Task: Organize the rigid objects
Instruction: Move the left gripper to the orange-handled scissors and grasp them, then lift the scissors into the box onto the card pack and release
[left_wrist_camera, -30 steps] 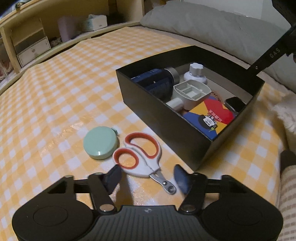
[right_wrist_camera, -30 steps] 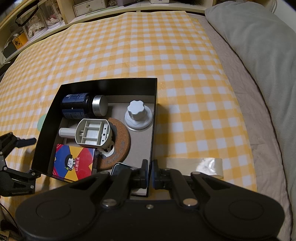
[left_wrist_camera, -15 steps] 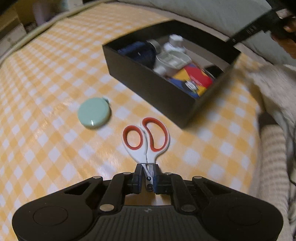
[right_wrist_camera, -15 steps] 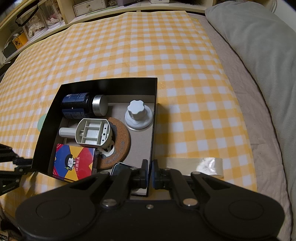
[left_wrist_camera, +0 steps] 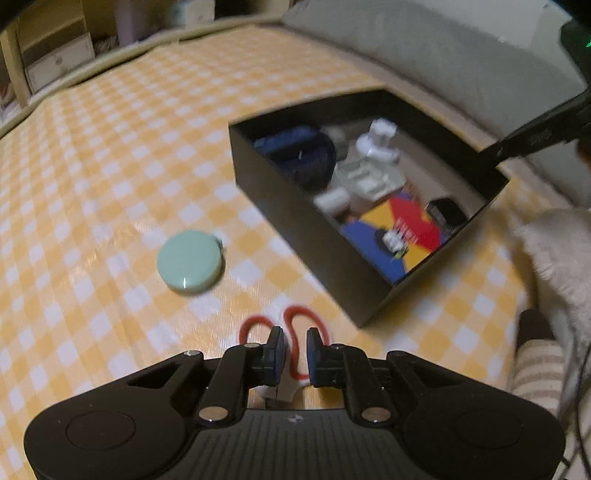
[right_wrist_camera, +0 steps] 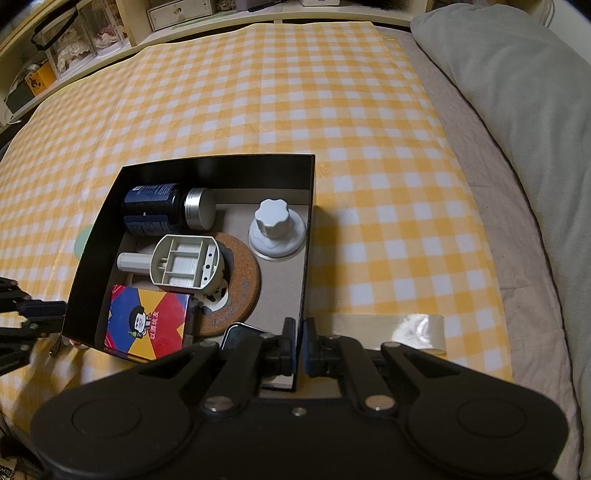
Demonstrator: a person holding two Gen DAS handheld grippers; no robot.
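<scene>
Red-and-white scissors [left_wrist_camera: 300, 308] sit between the pads of my left gripper [left_wrist_camera: 295, 347], red handle loops pointing away from me. The jaws are opening slightly, with the pads still on the scissors' white body. Left of them a mint-green round case [left_wrist_camera: 190, 263] lies on the checked cloth. The black box [right_wrist_camera: 218, 170] holds a dark blue jar [right_wrist_camera: 151, 214], a white knob [right_wrist_camera: 275, 221], a grey tray [right_wrist_camera: 184, 264] and a colourful card pack [right_wrist_camera: 147, 321]. My right gripper [right_wrist_camera: 298, 343] is shut on the box's near right wall.
A grey pillow [right_wrist_camera: 517, 110] runs along the right side. A strip of beige tape [right_wrist_camera: 406, 328] lies beside the box. Shelves with drawers [right_wrist_camera: 177, 13] line the far edge. A striped sleeve [left_wrist_camera: 539, 369] shows at the lower right of the left wrist view.
My left gripper went from open behind the scissors to shut on them, then rose a little with them. The right gripper and the box stayed still.
</scene>
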